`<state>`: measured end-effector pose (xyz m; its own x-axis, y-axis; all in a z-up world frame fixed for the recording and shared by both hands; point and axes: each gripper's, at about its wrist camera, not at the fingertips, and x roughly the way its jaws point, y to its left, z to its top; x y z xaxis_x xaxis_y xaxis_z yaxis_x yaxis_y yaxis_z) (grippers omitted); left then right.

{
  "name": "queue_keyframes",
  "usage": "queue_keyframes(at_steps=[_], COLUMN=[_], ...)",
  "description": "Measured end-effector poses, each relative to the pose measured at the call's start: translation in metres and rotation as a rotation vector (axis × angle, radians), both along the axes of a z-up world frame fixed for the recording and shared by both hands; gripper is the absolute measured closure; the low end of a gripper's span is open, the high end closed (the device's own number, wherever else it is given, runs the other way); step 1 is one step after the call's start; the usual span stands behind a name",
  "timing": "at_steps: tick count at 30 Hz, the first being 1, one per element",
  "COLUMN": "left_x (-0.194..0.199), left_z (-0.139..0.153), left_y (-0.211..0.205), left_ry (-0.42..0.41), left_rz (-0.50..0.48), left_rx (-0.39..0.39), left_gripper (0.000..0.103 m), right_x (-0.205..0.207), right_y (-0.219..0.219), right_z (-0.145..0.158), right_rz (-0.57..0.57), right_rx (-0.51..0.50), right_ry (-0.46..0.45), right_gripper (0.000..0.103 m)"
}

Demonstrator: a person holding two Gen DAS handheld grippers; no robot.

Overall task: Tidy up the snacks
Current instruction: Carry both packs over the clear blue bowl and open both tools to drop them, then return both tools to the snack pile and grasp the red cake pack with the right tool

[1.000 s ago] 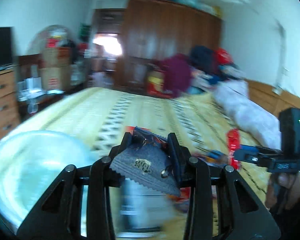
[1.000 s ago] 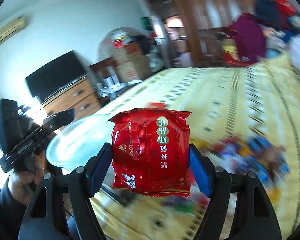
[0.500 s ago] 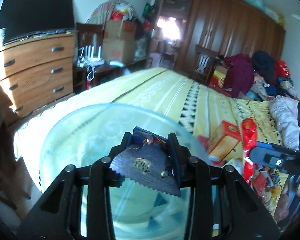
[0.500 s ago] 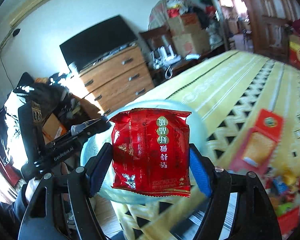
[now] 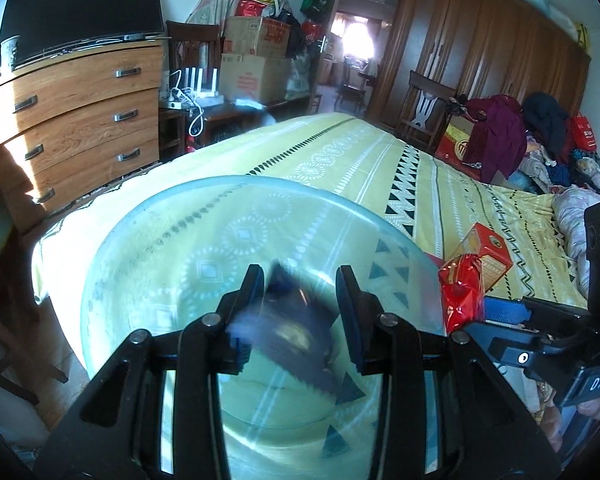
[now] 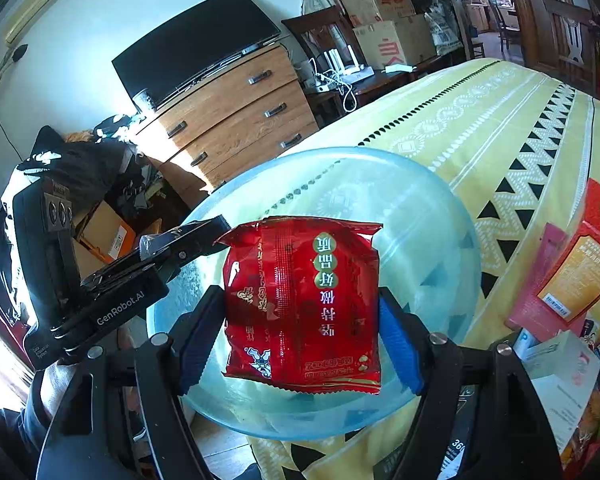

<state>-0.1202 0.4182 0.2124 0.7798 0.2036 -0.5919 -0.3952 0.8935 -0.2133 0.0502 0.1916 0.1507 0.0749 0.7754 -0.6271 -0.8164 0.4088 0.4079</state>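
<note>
Since half a second ago your left hand-held gripper [image 5: 298, 296] has spread its 2 fingers, and the dark snack packet [image 5: 296, 334] that was pinched between them now shows as a motion-blurred shape between and below the fingertips, over the inside of the clear bowl [image 5: 148, 240]; whether it touches either finger you cannot tell from the blur. That bowl sits on the corner of the bed [image 5: 360, 160], on the yellow patterned cover, nearest the wooden dresser [image 5: 80, 120].

Your right hand-held gripper [image 6: 302, 320] is as it was: its 2 blue-padded fingers are closed against the sides of the red snack packet [image 6: 302, 300], holding it upright above the bowl's near half [image 6: 432, 216]. In the left wrist view the same red packet [image 5: 460, 292] shows edge-on, just beside the bowl's right rim.

To the right of the bowl, an orange-and-red box [image 6: 580, 264] lies on the bed, with a pile of mixed packets [image 6: 572, 376] nearer you.
</note>
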Motion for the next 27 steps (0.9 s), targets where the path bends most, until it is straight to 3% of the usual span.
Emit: queue_keyframes(at_steps=[3,8,11,15,20,27], left_x=[0.0,-0.002,-0.001,0.004,0.02,0.032], left_z=[-0.001,0.001,0.003,-0.001,-0.026,-0.034], left_y=[0.001,-0.001,-0.005,-0.016,-0.03,-0.058], left_ry=[0.009,0.005,-0.014,-0.014,0.051,0.117], left_rz=[0.015,0.012,-0.024,-0.121,-0.249,-0.311], left_rx=[-0.001,0.01,0.019,0.023,0.057,0.193], left_gripper=[0.064,0.043,0.036,0.035,0.035,0.035], right_x=[-0.001,-0.002,-0.003,-0.005,-0.027,-0.081], right_y=[0.002,0.0,-0.005,-0.017,-0.069,-0.182], right_z=[-0.002,-0.003,0.002,0.011,0.013,-0.046], right_rz=[0.006,-0.002,-0.024,-0.05,-0.097,-0.214], right_rx=[-0.008,-0.008,0.004,0.017,0.054,0.011], right_ry=[0.004,-0.001,-0.012,-0.046,-0.08,-0.04], right_gripper=[0.024,0.021,0.018,0.018,0.017,0.016])
